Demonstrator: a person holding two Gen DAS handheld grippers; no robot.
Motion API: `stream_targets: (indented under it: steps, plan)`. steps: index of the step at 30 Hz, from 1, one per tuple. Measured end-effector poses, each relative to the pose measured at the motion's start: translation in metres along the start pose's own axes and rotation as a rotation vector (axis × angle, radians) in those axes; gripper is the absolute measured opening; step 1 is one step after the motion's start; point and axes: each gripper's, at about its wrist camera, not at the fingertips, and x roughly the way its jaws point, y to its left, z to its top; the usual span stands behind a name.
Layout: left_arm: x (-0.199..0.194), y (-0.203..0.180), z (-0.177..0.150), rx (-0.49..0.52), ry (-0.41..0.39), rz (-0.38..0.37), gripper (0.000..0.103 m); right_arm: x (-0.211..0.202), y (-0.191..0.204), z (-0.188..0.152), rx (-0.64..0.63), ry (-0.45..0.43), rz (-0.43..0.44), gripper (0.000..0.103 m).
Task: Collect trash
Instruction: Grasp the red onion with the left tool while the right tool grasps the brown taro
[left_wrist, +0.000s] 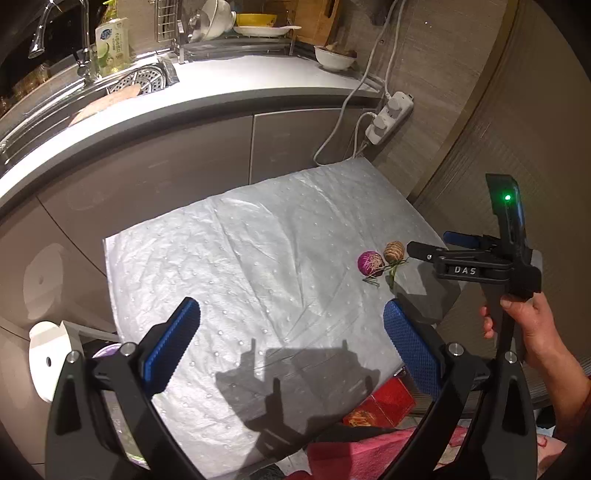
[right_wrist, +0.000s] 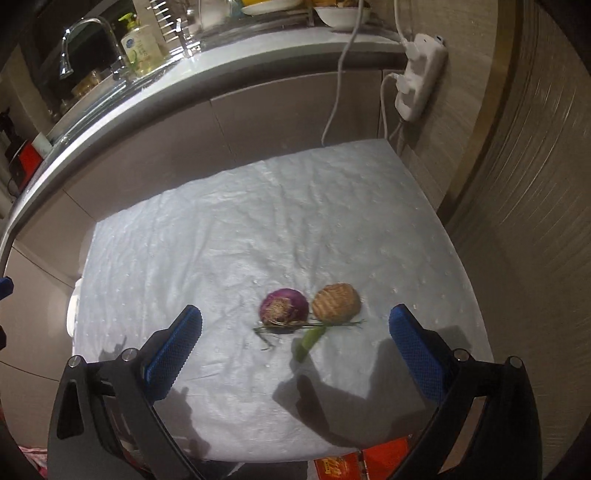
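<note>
Both claws are wide open and hold nothing. The right claw (right_wrist: 295, 347) hangs over the trash on the white sheet (right_wrist: 221, 221) that covers the table. The left claw (left_wrist: 291, 343) is off to the side.

The purple onion end (right_wrist: 283, 307) and the brown root end (right_wrist: 336, 302) touch each other. A thin stem (right_wrist: 306, 325) and a green bit (right_wrist: 308, 341) lie just in front.

The round pieces could roll away if a finger bumps them. The thin stem could slip through. The loose, wrinkled sheet could get pinched too.
</note>
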Motion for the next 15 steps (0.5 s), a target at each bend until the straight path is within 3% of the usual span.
stream_targets:
  steps: [7, 15]
  plan:
    - [0.015, -0.018, -0.004, 0.011, 0.058, 0.049, 0.095, 0.045, -0.029, -0.003, -0.024, 0.095, 0.050, 0.078]
    - [0.025, -0.024, -0.005, -0.017, 0.105, 0.088, 0.095, 0.071, -0.029, 0.005, -0.077, 0.151, 0.074, 0.062]
